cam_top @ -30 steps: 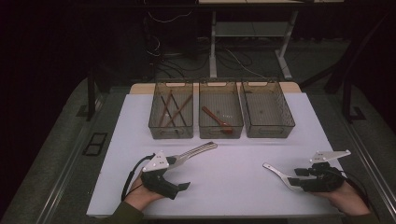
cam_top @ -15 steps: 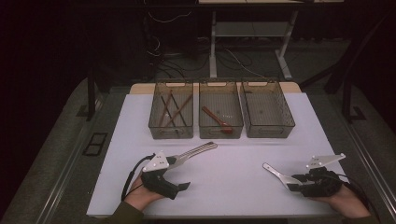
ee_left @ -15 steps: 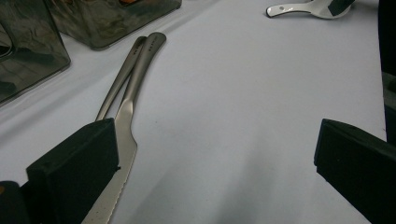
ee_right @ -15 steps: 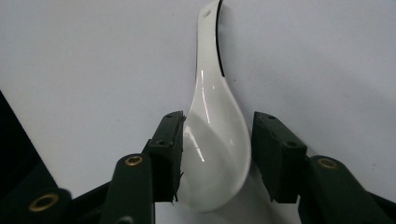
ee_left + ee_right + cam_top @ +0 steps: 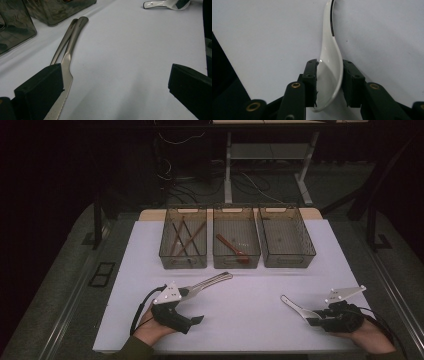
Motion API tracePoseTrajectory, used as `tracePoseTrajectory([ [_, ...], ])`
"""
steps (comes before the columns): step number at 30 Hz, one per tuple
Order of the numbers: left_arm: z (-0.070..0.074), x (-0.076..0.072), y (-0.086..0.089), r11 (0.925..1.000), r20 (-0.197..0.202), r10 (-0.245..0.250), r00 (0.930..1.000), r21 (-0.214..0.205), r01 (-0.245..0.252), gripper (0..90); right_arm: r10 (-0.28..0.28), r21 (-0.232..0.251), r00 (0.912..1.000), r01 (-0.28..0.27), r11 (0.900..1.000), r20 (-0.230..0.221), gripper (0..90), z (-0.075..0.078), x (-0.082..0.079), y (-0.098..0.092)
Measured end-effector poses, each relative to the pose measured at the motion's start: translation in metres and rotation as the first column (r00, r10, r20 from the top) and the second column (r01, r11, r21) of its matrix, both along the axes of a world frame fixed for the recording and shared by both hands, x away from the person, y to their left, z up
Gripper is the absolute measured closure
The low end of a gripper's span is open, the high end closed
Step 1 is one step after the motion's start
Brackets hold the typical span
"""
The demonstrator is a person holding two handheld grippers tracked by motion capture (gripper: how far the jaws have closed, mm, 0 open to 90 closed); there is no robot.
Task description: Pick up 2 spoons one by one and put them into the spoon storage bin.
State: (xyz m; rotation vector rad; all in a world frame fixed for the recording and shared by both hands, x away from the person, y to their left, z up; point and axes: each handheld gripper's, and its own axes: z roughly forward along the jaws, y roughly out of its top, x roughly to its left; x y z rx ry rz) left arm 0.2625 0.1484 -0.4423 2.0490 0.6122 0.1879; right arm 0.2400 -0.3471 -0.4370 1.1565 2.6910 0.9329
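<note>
A white ceramic spoon lies on the white table sheet, handle pointing away from my right gripper. That gripper's jaws have just been closing, and both pads now press the sides of the spoon's bowl. In the high view the spoon sticks out leftward from the right gripper. My left gripper rests low over the sheet, open wide with nothing between its jaws. A steel knife and a second steel handle lie beside its left jaw. The high view puts that cutlery just ahead of the left gripper.
Three dark see-through bins stand in a row at the back. The left bin holds several brown sticks, the middle bin a red spoon, and the right bin looks nearly bare. The table's front edge runs just under both hands.
The right gripper's jaws have closed in around the white spoon's bowl, and the right hand has shifted slightly. The left hand and the steel cutlery have not moved.
</note>
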Motion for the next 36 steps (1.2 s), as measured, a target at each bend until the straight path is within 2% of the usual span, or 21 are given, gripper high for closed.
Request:
tracePoseTrajectory([
  [8, 0.000, 0.000, 0.000, 1.0000, 0.002, -0.005, 1.0000, 0.007, 0.005, 0.0, -0.019, 0.012, 0.9997, 0.020, 0.9997, -0.015, 72.5, 0.001, 0.002, -0.001],
  [22, 0.000, 0.000, -0.001, 1.0000, 0.000, -0.005, 1.0000, 0.005, 0.005, 0.0, -0.023, 0.007, 0.9997, 0.023, 0.9997, -0.001, 79.1, 0.003, 0.002, 0.001],
  [28, -0.001, 0.000, -0.001, 1.0000, -0.003, -0.005, 1.0000, 0.005, 0.005, 0.0, -0.032, -0.005, 0.9988, 0.032, 0.9995, 0.038, 80.1, 0.007, 0.004, 0.002],
  [32, -0.001, 0.000, -0.002, 1.0000, -0.001, -0.006, 1.0000, 0.006, 0.006, 0.0, -0.047, 0.017, 0.9972, 0.046, 0.9988, 0.058, 80.1, 0.015, 0.009, 0.003],
  [36, -0.001, 0.000, -0.002, 1.0000, -0.003, -0.001, 1.0000, 0.000, 0.001, 0.0, -0.043, 0.031, 0.9950, 0.041, 0.9987, 0.090, 80.1, 0.024, 0.019, 0.010],
])
